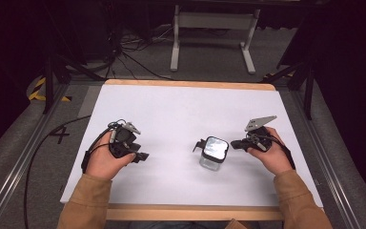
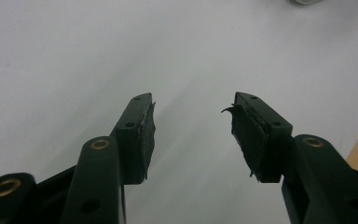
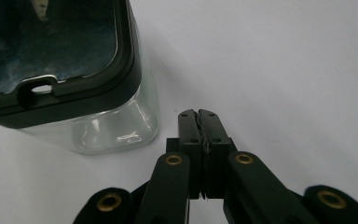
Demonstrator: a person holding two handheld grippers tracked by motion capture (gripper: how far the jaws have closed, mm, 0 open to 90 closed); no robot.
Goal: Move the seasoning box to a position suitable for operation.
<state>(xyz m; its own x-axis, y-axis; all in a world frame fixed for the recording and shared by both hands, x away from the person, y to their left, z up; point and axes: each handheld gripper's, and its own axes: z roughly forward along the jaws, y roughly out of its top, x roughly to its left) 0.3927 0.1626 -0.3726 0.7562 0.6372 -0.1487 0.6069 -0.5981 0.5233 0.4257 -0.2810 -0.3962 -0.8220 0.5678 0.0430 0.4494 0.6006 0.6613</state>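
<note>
Clear jar with dark lid, standing on the white table, right of the middle. Right gripper just beside jar, not touching, jaws pressed together, nothing between. Left gripper well apart on the left, jaws spread wide, holding nothing, just above bare table.

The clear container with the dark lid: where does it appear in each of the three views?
High view: the clear container stands right of centre on the white table, just left of the right gripper.
Left gripper view: a sliver at the top right edge, probably its base.
Right gripper view: upper left, beside the shut jaws.
Shared landmark: the white table.
</note>
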